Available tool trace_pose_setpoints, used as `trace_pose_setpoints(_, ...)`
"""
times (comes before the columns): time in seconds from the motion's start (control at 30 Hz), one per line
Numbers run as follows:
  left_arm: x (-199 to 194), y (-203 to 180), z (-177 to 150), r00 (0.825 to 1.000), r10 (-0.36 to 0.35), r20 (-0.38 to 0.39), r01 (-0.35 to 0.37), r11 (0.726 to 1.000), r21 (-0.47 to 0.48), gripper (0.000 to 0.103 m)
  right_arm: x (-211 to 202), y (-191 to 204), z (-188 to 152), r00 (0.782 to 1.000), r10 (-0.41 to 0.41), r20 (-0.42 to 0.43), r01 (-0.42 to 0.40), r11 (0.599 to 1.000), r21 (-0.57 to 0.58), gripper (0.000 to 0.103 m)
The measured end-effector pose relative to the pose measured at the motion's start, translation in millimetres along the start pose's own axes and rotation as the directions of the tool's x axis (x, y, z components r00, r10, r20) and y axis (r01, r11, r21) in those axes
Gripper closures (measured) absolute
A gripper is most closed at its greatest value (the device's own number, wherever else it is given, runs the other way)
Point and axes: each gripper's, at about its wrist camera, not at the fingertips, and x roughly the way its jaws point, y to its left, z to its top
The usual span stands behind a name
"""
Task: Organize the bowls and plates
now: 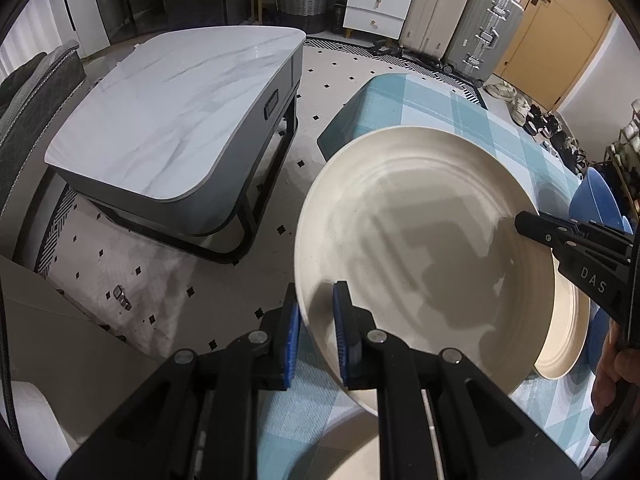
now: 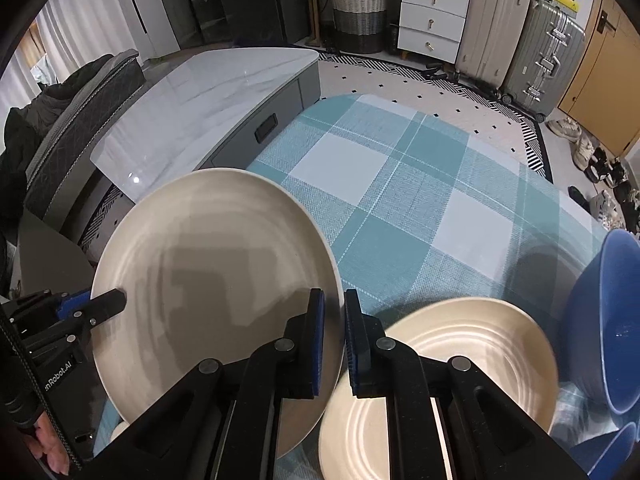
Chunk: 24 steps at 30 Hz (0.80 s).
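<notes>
A large cream plate hangs above the teal checked tablecloth, held at two opposite edges. My left gripper is shut on its left rim and shows at the left of the right wrist view. My right gripper is shut on the right rim, and its tip shows in the left wrist view. A second cream plate with ridged rings lies on the cloth, partly under the held plate. Blue bowls stand at the right edge.
A marble-topped coffee table stands close on the left of the clothed table. Suitcases, white drawers and a woven basket line the far wall. Shoes lie by the door. A person's hand grips the right handle.
</notes>
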Motion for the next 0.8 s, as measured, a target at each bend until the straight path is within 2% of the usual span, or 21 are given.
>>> trace_pose_setpoints(0.43,-13.1,-6.9,-11.0,1.000,-0.001,-0.007,0.001,1.000,0.015,0.089,-23.8,-0.4,-20.0,1.000,0.000,0.010,0.000,1.000,0.002,0.094)
trace_pose_setpoints(0.8,-30.2,-9.4,-36.3,1.000,0.013,-0.007,-0.012,1.000,0.025,0.089,-42.9,8.4,-46.3,1.000,0.006,0.018,-0.006,1.000,-0.003,0.094)
